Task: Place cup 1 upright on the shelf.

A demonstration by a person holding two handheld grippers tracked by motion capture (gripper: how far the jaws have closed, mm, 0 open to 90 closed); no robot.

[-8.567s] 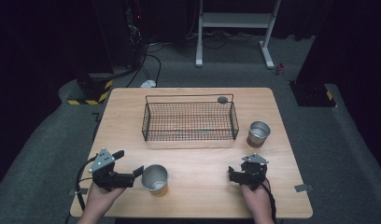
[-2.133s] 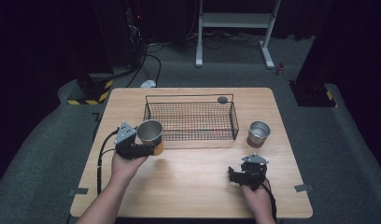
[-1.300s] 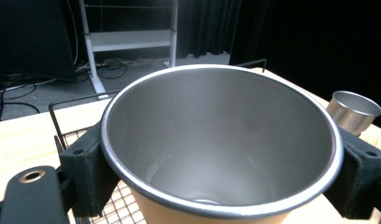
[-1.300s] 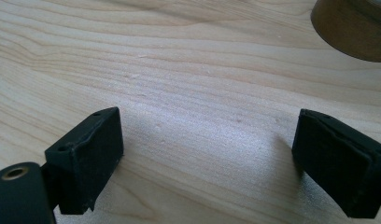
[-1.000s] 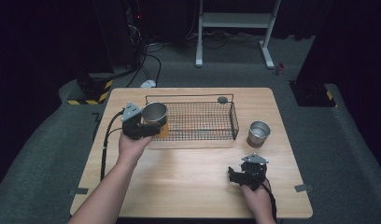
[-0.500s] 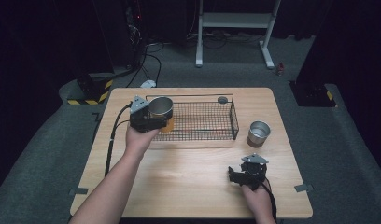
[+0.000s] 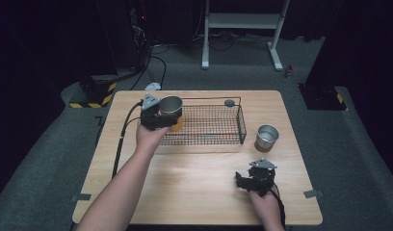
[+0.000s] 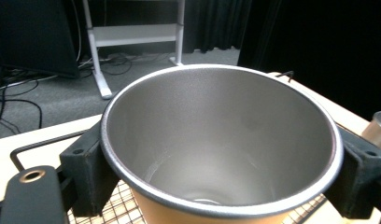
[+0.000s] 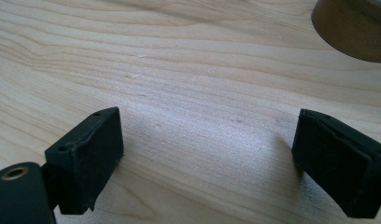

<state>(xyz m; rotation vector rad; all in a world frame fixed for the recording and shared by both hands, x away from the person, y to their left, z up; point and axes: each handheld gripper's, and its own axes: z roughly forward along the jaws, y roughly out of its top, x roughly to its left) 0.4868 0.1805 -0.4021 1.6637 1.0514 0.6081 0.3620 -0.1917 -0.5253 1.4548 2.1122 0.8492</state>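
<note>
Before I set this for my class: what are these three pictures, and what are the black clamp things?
A person at a wooden table holds a hand-operated gripper in each hand. One picture looks down from above; the other two come from cameras riding on the grippers. The left gripper has its fingers shut on a steel cup, held at the left end of a wire basket. The right gripper rests open on the table near a second cup.

High view looks forward and down over the whole wooden table (image 7: pixel 194 183); both gripper views sit close, sharing its top.
</note>
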